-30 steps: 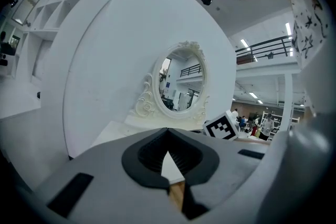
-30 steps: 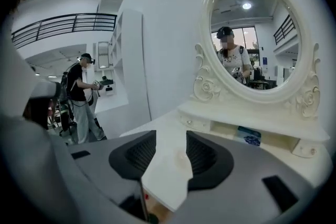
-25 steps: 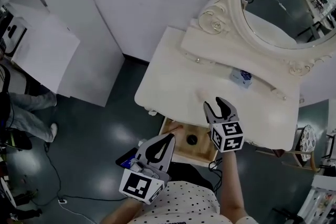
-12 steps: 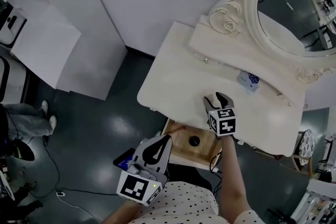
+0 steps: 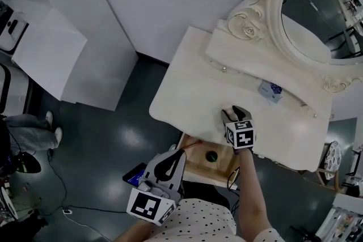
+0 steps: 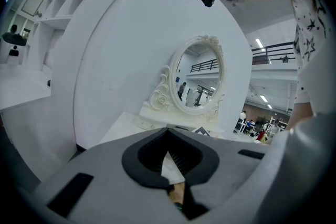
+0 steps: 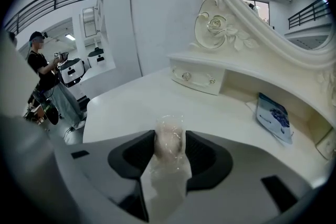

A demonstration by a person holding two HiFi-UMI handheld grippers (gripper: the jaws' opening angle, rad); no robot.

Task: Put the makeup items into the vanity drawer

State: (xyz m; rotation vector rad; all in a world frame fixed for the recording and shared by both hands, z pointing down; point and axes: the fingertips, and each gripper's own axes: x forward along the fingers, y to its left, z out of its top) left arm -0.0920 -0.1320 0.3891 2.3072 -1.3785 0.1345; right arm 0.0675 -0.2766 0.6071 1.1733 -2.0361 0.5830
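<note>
Noted right gripper closing round small pale item in crinkly clear plastic wrapper, near front edge of cream vanity top, beside open wooden drawer; no squeeze evident yet. Judged light, soft, film slippery: best gripped across padded middle, not loose tail. Found left gripper closed, empty.
</note>
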